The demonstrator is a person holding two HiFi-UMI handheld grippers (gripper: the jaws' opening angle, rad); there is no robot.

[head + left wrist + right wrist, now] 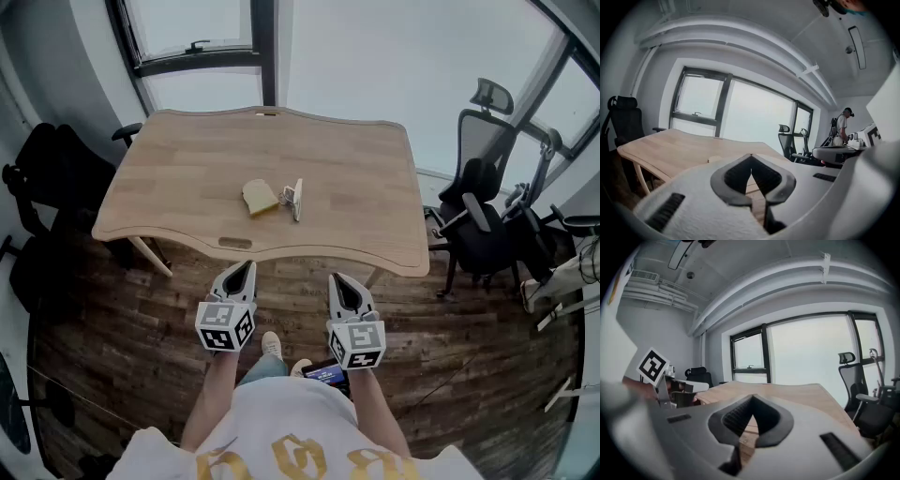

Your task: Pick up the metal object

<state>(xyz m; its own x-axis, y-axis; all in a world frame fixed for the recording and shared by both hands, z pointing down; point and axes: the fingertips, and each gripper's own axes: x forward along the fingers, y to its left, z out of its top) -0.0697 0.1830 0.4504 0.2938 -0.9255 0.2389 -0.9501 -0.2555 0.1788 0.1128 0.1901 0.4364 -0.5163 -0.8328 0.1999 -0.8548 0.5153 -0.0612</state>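
metal object (294, 199) | lies mid-worktop (178, 187), just beside bread-like slice (260, 198) | left claw (246, 267) and right claw (337, 279) closed, empty, well short | risk: unopened jaws shove it; slice gets snagged

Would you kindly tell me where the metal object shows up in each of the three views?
Head view: metal object mid wooden table, just right of the tan slice.
Left gripper view: not visible.
Right gripper view: not visible.
Shared landmark: the wooden table, in all three.
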